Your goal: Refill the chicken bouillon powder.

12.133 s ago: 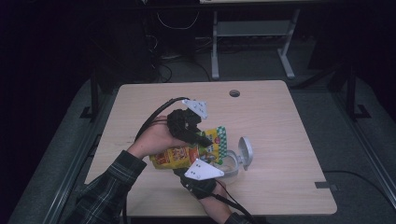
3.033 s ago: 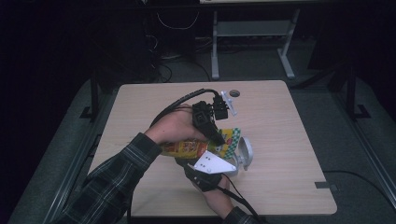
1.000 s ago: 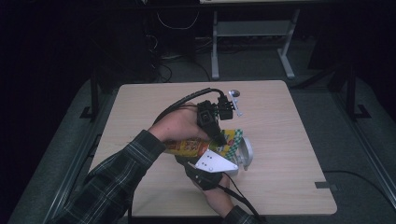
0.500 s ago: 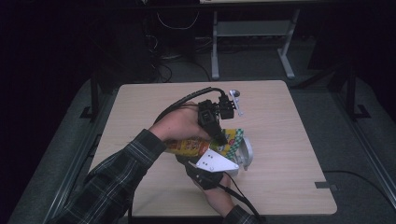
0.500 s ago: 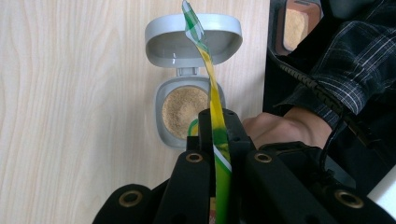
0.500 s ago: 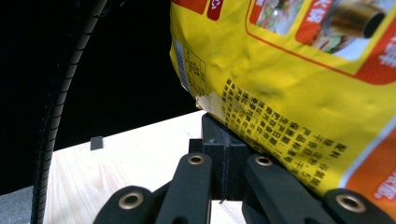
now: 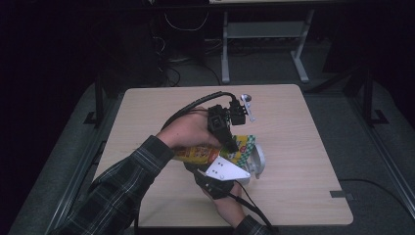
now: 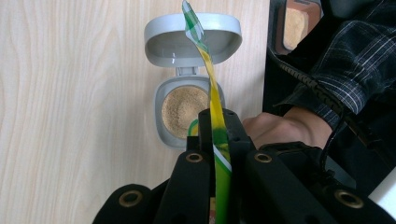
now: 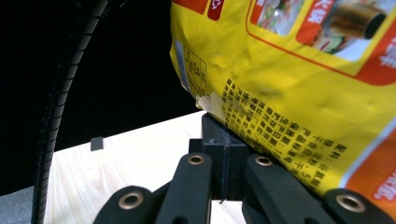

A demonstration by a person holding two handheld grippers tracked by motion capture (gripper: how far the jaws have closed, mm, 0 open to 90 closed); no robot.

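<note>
A yellow snack bag (image 7: 198, 152) with a green checked end hangs between both grippers over the table's middle. My left gripper (image 8: 218, 126) points down and is shut on the bag's (image 8: 210, 79) upper edge, seen edge-on. Straight beneath it stands a grey container (image 8: 159, 114) full of light brown powder, its hinged lid (image 8: 194, 37) flipped open. My right gripper (image 9: 223, 135) is shut on the lower edge of the bag (image 9: 299, 84), by the printed text. From above, the left gripper (image 7: 230, 142) is over the container (image 7: 258, 161), and the right gripper (image 7: 215, 164) is just in front.
The wooden table (image 7: 303, 147) has bare room to the left, right and back. A round cable hole (image 7: 245, 97) sits near its far edge. Black cables trail from both grippers. A metal desk frame (image 7: 264, 34) stands on the dark floor beyond.
Nothing has moved over the last second. Compared with the oldest frame, the left gripper and the bag's end stand higher and farther right, above the open container.
</note>
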